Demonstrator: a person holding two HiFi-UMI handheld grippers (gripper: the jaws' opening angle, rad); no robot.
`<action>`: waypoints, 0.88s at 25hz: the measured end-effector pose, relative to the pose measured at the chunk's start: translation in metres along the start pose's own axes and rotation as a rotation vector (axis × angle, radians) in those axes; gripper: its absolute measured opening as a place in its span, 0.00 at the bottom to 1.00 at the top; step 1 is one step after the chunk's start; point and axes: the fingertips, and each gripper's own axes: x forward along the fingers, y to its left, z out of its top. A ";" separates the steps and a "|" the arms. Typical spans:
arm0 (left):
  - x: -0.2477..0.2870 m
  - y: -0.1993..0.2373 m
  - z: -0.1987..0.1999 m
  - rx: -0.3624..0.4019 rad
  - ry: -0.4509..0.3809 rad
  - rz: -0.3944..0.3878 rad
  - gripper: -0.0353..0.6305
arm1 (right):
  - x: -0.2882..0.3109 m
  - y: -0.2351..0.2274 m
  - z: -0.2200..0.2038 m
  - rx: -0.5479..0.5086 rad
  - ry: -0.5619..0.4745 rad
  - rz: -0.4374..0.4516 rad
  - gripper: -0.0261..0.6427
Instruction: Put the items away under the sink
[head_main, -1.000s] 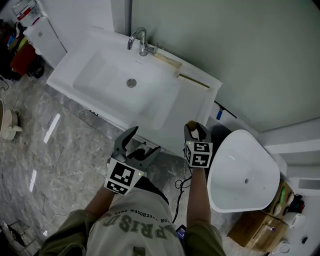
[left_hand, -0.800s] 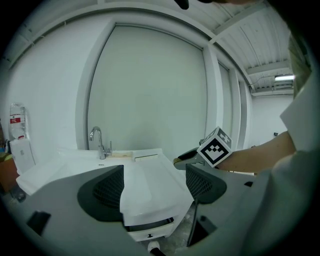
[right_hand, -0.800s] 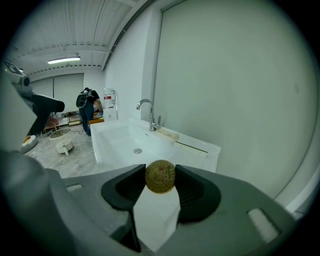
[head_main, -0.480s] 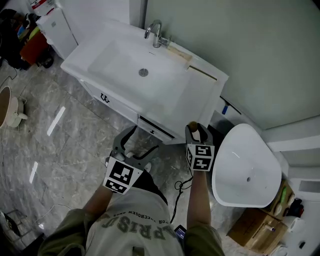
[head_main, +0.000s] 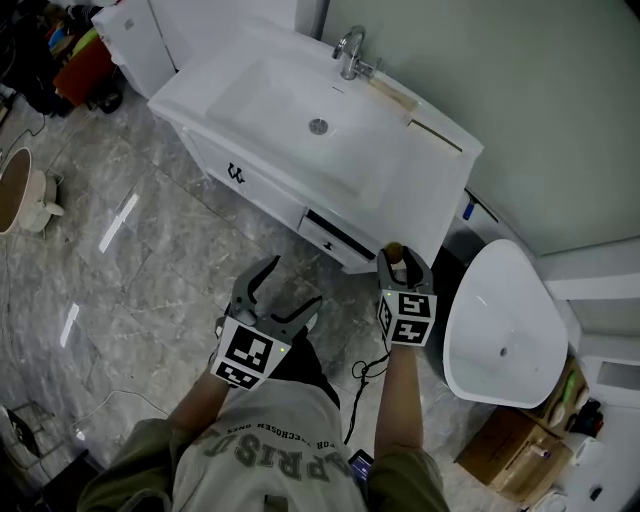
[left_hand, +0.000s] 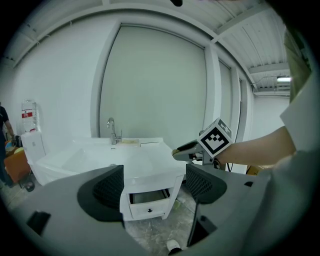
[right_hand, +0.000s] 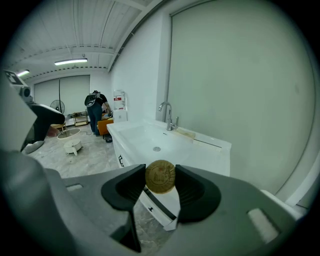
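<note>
The white sink vanity (head_main: 300, 110) stands ahead, its small right-hand drawer (head_main: 335, 238) ajar and a cupboard door (head_main: 237, 175) to the drawer's left. My right gripper (head_main: 398, 255) is shut on a round golden-brown disc (right_hand: 160, 176), held off the floor a little way from the drawer's corner. The same disc (head_main: 394, 250) shows as a brown spot at the jaw tips in the head view. My left gripper (head_main: 290, 282) stands open and empty over the marble floor, facing the vanity (left_hand: 145, 162) and the ajar drawer (left_hand: 148, 197).
A white oval basin (head_main: 505, 325) stands at the right, with a cardboard box (head_main: 515, 455) behind it. A black cable (head_main: 365, 370) lies on the floor by my feet. A round beige object (head_main: 20, 190) sits at the far left. A person (right_hand: 95, 112) stands far back.
Both grippers have drawn back from the vanity, so its front with the ajar drawer and the cupboard door has come into view. The right grip on the disc is unchanged.
</note>
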 end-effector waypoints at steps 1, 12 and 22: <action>-0.006 0.001 -0.005 -0.003 0.001 -0.008 0.61 | -0.002 0.009 -0.002 -0.002 0.002 0.001 0.32; -0.046 -0.005 -0.057 -0.059 0.014 -0.092 0.61 | -0.015 0.081 -0.028 -0.004 0.025 0.009 0.32; -0.040 -0.015 -0.094 -0.080 0.042 -0.069 0.61 | 0.002 0.093 -0.072 -0.019 0.080 0.051 0.32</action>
